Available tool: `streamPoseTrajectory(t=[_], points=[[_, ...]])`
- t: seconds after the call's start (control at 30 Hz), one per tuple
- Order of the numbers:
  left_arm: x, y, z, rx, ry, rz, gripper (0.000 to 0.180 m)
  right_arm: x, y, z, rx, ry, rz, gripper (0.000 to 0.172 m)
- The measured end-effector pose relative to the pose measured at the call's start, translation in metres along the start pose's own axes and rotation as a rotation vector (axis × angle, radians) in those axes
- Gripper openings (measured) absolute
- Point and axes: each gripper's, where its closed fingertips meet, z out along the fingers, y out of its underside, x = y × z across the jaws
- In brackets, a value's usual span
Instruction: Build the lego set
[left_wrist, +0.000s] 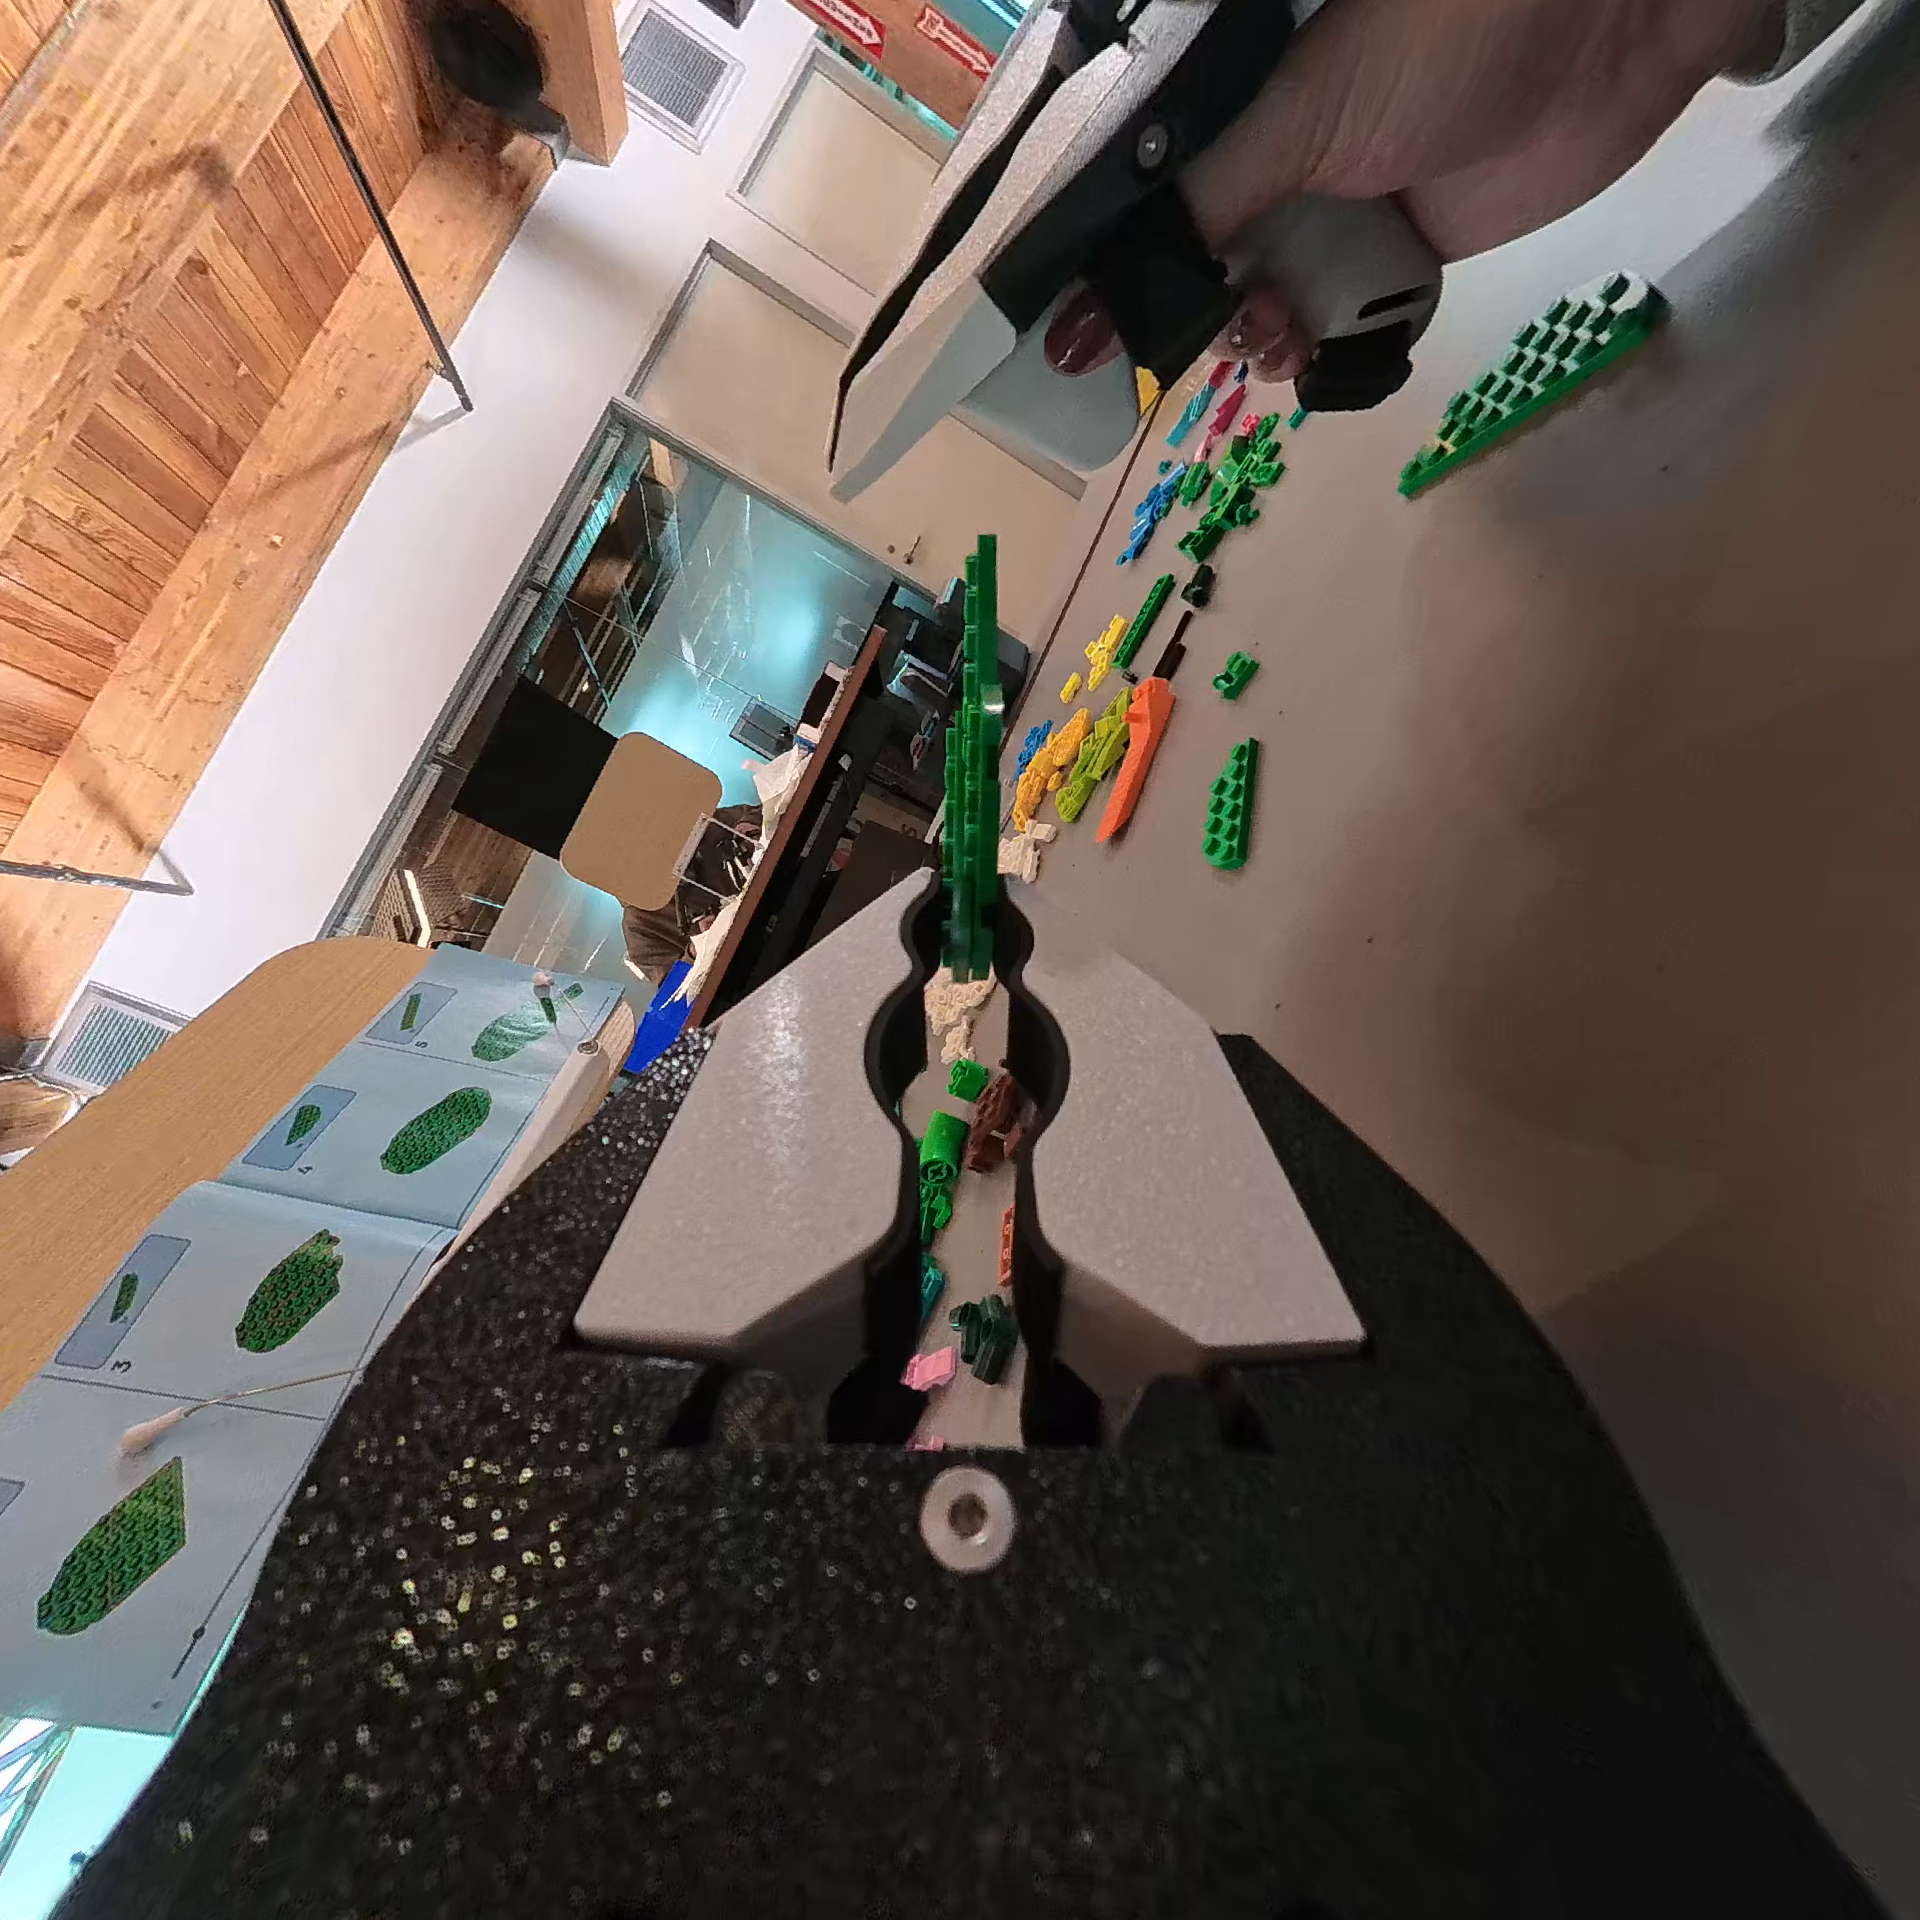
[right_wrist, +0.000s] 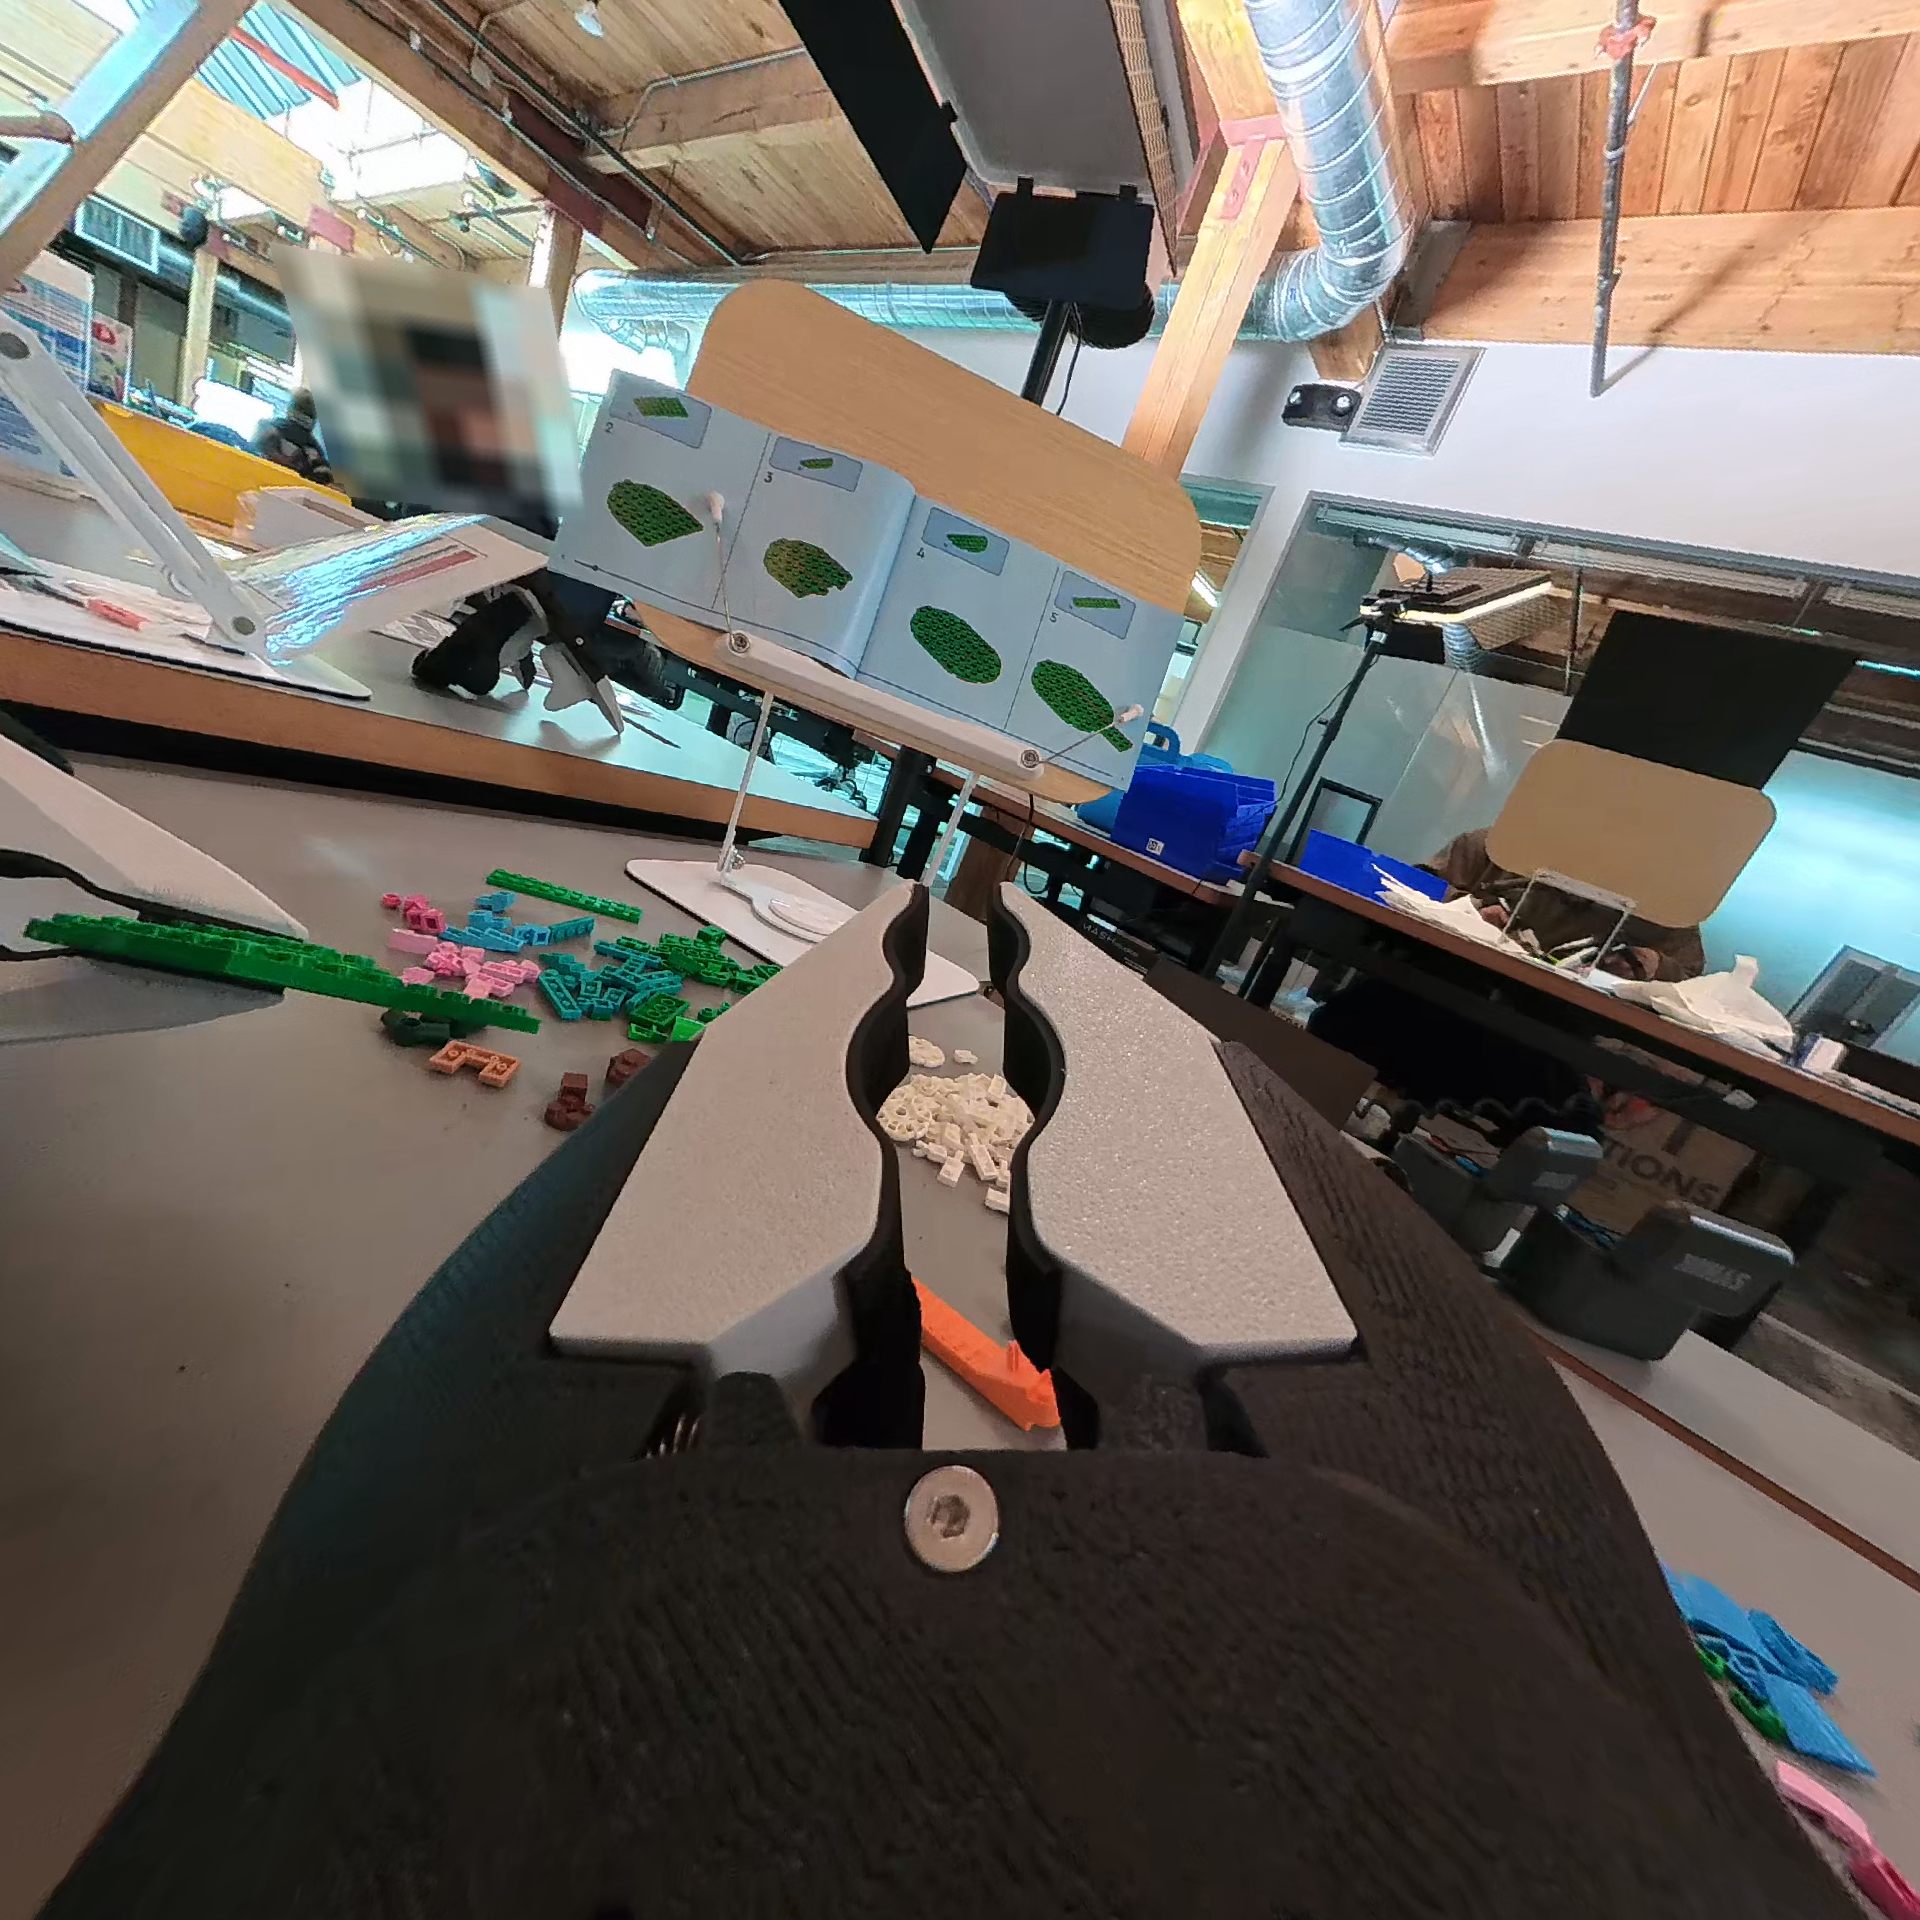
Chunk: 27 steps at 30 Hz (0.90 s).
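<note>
My left gripper (left_wrist: 971, 920) is shut on a flat green brick plate assembly (left_wrist: 977, 748). It holds the assembly edge-on above the grey table (left_wrist: 1558, 987), with the plate sticking out past the fingertips. The same assembly shows at the left of the right wrist view (right_wrist: 260, 961), clamped between the left gripper's fingers (right_wrist: 135, 862). My right gripper (right_wrist: 961, 904) is open with a narrow gap between its tips and nothing between them. It is raised over a pile of white bricks (right_wrist: 956, 1127). In the left wrist view it (left_wrist: 840, 457) hangs beyond the assembly's far end, held by a hand.
An instruction booklet on a wooden stand (right_wrist: 883, 582) is behind the bricks. Loose bricks lie around: teal and green (right_wrist: 623, 977), pink (right_wrist: 457, 956), blue plates (right_wrist: 1766, 1683), an orange piece (left_wrist: 1138, 758), a small green wedge plate (left_wrist: 1231, 805) and a larger one (left_wrist: 1527, 384). The orange piece (left_wrist: 1138, 758) is about 15 centimeters from my right fingertips.
</note>
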Motion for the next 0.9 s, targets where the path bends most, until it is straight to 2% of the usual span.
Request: streamPoseTrajectory(t=[0.8,0.9], points=[[0.001,-0.003,0.001,0.002,0.0,0.011,0.005,-0.008,-0.001,0.001,-0.004,-0.03,-0.05,0.009],[0.003,-0.004,0.002,-0.002,0.004,0.026,0.005,-0.014,0.003,0.002,-0.046,-0.07,-0.067,0.006]])
